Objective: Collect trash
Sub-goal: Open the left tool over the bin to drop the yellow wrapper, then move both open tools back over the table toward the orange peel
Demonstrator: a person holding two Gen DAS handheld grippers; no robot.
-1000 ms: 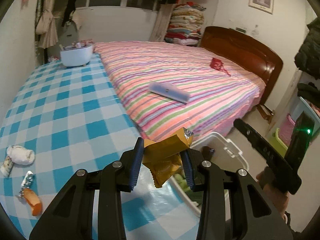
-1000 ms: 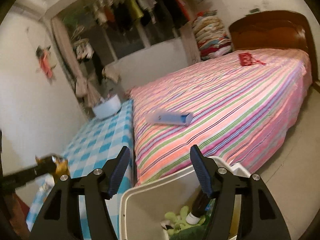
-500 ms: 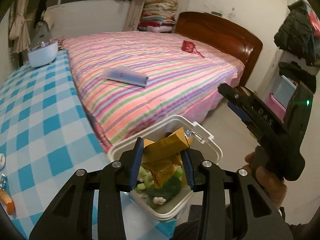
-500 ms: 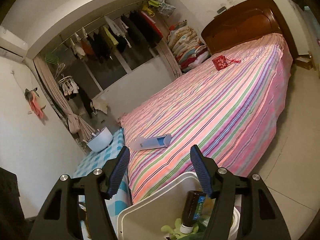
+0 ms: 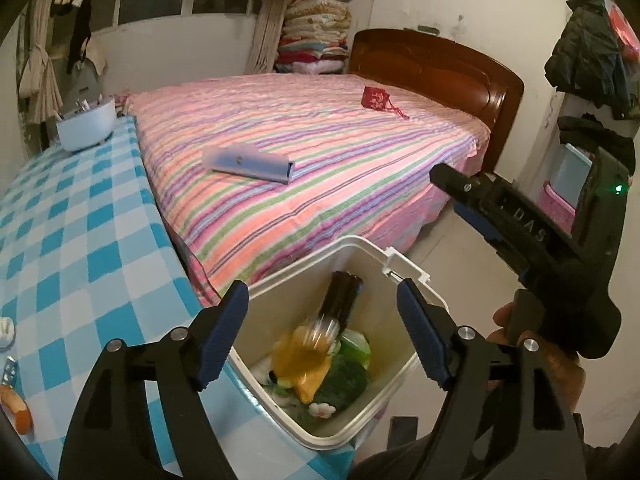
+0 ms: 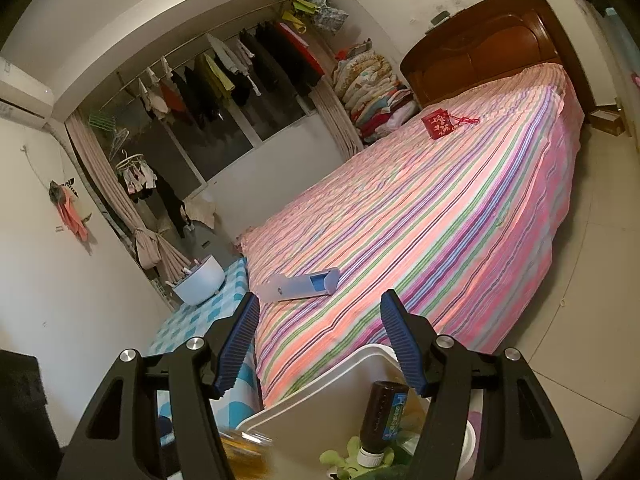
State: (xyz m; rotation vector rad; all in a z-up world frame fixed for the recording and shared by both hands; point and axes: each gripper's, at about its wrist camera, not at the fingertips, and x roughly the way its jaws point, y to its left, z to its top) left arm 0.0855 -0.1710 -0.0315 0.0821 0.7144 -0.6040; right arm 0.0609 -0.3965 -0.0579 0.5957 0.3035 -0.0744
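My left gripper [image 5: 322, 300] hangs over the white bin [image 5: 400, 384], which stands at the corner of the checked table. Its jaws are opening and nothing is between the pads. The yellow wrapper [image 5: 304, 354] is a blur below them, dropping into the bin onto green scraps [image 5: 344, 380] beside a dark bottle [image 5: 342, 296]. My right gripper [image 6: 316, 320] stands open and empty above the bin's rim [image 6: 320, 392]. In the left wrist view the right gripper [image 5: 460, 196] is at the right, held by a hand [image 5: 508, 320]. The right wrist view shows the bottle [image 6: 384, 412] and the blurred wrapper [image 6: 244, 448].
The blue-checked table [image 5: 80, 240] carries an orange peel [image 5: 16, 408], small scraps at its left edge and a white bowl [image 5: 86, 126] at the far end. Behind the bin is a striped bed [image 5: 320, 152] with a blue-grey case [image 5: 252, 162] and a red pouch [image 5: 376, 98].
The left gripper carried the yellow wrapper from over the table to above the bin, then opened; the wrapper has left the pads and is falling in. The right gripper rolled and stayed open.
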